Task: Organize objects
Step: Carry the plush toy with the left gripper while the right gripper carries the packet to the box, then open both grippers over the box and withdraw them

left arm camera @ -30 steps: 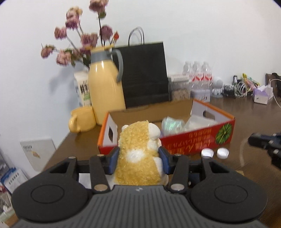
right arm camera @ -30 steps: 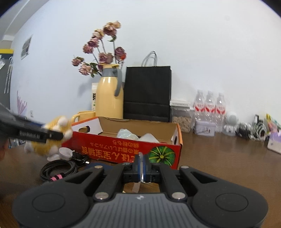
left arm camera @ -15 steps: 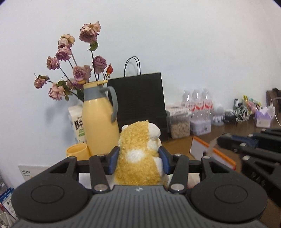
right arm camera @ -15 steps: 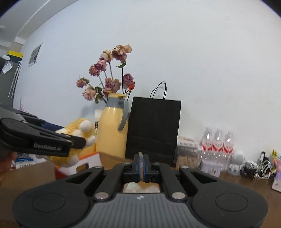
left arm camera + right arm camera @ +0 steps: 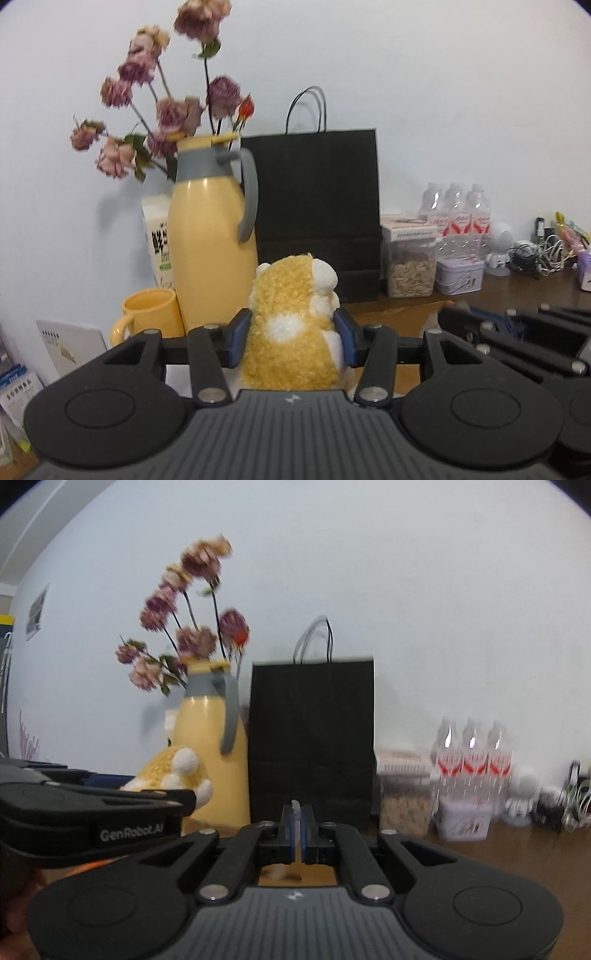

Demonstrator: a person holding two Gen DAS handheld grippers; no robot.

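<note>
My left gripper (image 5: pixel 291 334) is shut on a yellow and white plush toy (image 5: pixel 291 325) and holds it up in the air in front of the yellow jug. The toy also shows in the right wrist view (image 5: pixel 173 771), behind the left gripper's body (image 5: pixel 92 819). My right gripper (image 5: pixel 297 825) is shut on a thin, pale translucent piece (image 5: pixel 295 805) that sticks out between its pads. The right gripper shows at the right edge of the left wrist view (image 5: pixel 517 332). A strip of the cardboard box rim (image 5: pixel 402 310) shows just beyond the toy.
A yellow jug (image 5: pixel 212 240) with dried flowers, a yellow mug (image 5: pixel 151 314) and a milk carton stand at the back left. A black paper bag (image 5: pixel 317 206), a seed jar (image 5: pixel 410 266), a tin, water bottles (image 5: pixel 458 218) and cables line the wall on the brown table (image 5: pixel 517 853).
Both grippers have risen and tilted up from the red cardboard box, which has dropped almost out of view. The left still holds the plush toy; the right stays shut.
</note>
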